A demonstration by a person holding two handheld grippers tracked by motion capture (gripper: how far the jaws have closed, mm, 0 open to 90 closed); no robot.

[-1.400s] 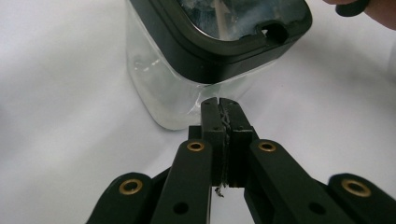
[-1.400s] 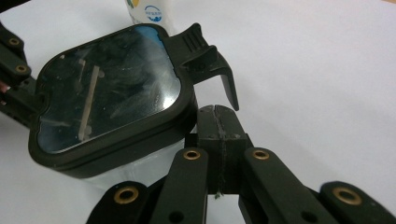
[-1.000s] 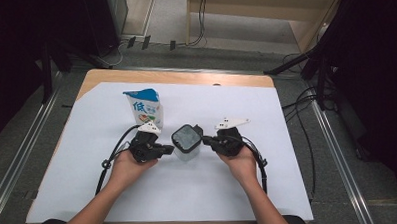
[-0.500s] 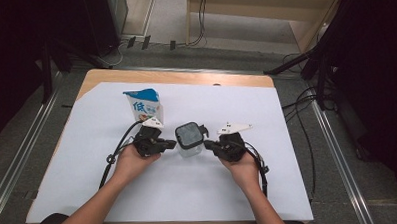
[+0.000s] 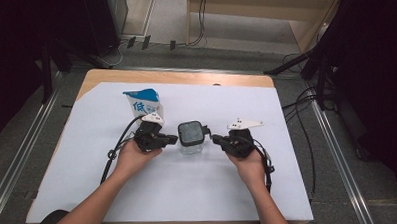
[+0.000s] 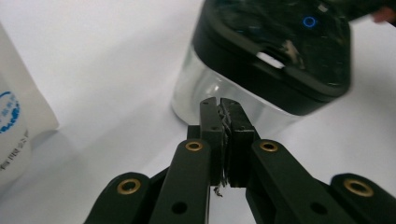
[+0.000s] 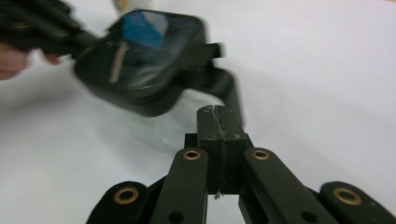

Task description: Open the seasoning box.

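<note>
Since a second ago both hands have slid a bit toward the person, and the jar has come along between the grippers, now slightly nearer the table's front edge; the pouch has stayed put.

White table (image 5: 89,186) covers most of the high view, wood edge at the far side. On it the pouch (image 5: 142,103), white and blue with print, stands far-left of centre, just behind the left gripper; its white side also shows at the left edge of the left gripper view (image 6: 18,126).

Jar (image 5: 191,139): clear body, dark squarish lid, upright at mid-table, between the two grippers. In the left gripper view the jar (image 6: 261,70) sits just beyond the jaw tips, lid with a small blue ring mark. In the right gripper view the jar (image 7: 140,60) is blurred, so contact with the tips is hard to tell.

Left gripper (image 5: 171,139): jaws pressed together, nothing between them, tips at the jar's left side, also seen at (image 6: 220,105). Right gripper (image 5: 215,139): jaws closed on nothing, tips at the jar's right side, also at (image 7: 217,114). A hand holds each gripper, cables trailing back.
</note>
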